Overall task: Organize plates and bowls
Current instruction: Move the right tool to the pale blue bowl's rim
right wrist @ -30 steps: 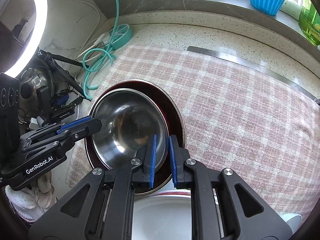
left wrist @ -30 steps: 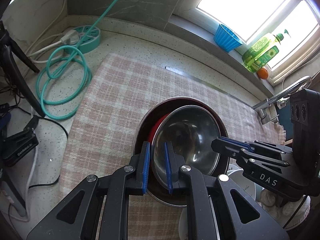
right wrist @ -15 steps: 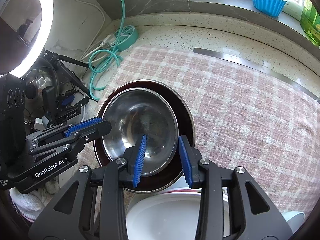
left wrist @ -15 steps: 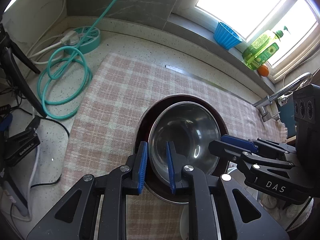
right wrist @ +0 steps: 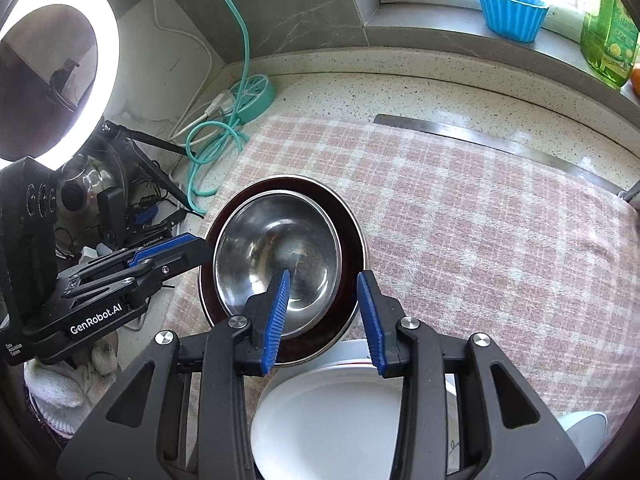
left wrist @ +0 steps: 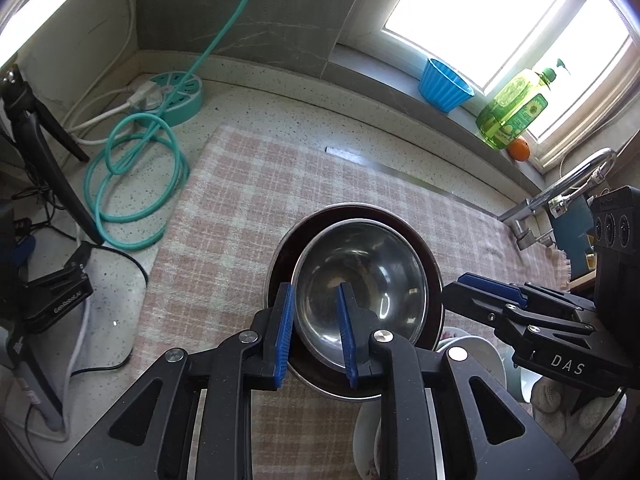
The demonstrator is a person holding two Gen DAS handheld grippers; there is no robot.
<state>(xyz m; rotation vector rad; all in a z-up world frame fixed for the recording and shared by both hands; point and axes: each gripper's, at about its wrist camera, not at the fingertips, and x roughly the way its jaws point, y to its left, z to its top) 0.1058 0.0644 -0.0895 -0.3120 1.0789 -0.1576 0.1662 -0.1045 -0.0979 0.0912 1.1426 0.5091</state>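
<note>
Opening left gripper [left wrist: 312, 332] straddling near rim of steel bowl [left wrist: 360, 280], pads clear; right gripper [right wrist: 324, 312] apart. Bowl nested in dark-red bowl [right wrist: 348, 216] on checked cloth [left wrist: 248, 200]. Best lifted straight up, avoiding rim snag.

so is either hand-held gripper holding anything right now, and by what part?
Nothing is held. The right hand-held gripper stands open, clear of the steel bowl. The left hand-held gripper straddles its near rim, jaws opening, pads off it.

The steel bowl [right wrist: 276, 264] sits nested in a wider bowl [right wrist: 352, 240] on the cloth [right wrist: 480, 220], plate [right wrist: 328, 420] apparently nearer.
</note>
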